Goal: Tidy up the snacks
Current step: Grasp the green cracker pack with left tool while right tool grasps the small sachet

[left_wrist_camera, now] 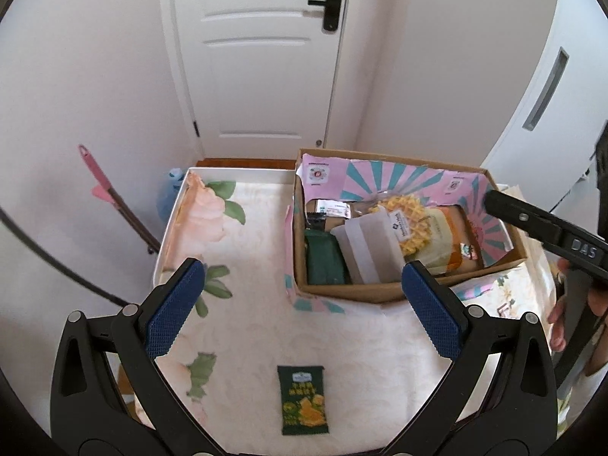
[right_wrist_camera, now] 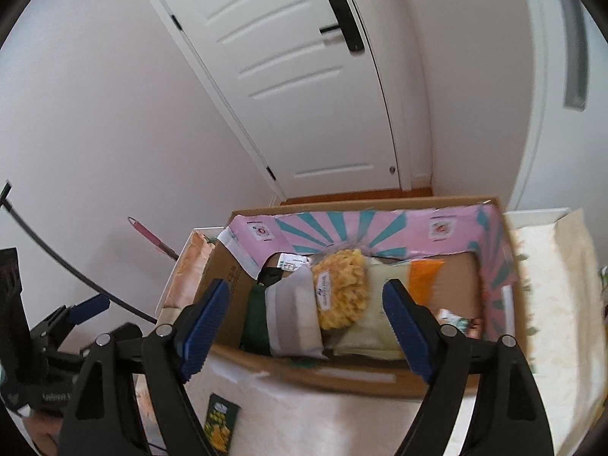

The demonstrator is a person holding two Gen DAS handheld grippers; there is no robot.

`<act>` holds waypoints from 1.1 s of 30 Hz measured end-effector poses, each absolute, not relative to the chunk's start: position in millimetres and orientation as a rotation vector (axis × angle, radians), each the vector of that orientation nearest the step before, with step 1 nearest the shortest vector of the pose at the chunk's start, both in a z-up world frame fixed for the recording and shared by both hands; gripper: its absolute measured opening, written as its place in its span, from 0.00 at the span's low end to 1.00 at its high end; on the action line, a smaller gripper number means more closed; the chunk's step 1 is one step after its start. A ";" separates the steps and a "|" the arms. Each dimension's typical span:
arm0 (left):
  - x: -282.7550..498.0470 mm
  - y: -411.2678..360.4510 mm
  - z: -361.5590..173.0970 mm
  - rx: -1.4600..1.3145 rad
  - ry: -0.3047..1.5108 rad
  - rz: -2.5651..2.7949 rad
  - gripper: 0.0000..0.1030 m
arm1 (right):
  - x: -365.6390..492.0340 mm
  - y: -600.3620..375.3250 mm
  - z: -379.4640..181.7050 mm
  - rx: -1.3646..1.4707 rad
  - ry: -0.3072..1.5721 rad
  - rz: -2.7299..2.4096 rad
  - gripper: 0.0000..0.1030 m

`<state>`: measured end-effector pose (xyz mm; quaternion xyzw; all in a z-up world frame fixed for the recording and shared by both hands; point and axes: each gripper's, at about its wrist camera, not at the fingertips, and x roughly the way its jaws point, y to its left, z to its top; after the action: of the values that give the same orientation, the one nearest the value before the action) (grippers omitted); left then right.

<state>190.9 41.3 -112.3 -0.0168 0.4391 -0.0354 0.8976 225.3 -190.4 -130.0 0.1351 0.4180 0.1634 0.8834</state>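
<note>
A cardboard box (left_wrist_camera: 395,288) lined with pink and teal paper sits on the far right of the floral tablecloth (left_wrist_camera: 258,266), holding a yellow waffle snack bag (left_wrist_camera: 408,224), a white pouch (left_wrist_camera: 366,250) and a dark green packet (left_wrist_camera: 323,260). One small green chip packet (left_wrist_camera: 303,399) lies flat on the cloth, near and left of the box, apart from it. The left gripper (left_wrist_camera: 304,300) hangs above the cloth with its blue-padded fingers spread and empty, and the right gripper (right_wrist_camera: 307,326) hovers over the box's near edge, fingers likewise apart and empty.

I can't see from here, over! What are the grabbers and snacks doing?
Left gripper open, empty, above green snack packet on tablecloth. Right gripper open, empty, over cardboard box of snacks. Nothing in the way.
</note>
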 end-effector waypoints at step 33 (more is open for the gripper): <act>101.2 20.4 -279.9 0.022 1.070 0.035 0.92 | 81.0 -336.3 -255.8 0.033 0.930 0.106 0.98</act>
<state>101.2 20.4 -279.9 0.0107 0.5098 0.0168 0.8601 81.0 -336.3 -255.8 0.0160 0.4483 0.0513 0.8923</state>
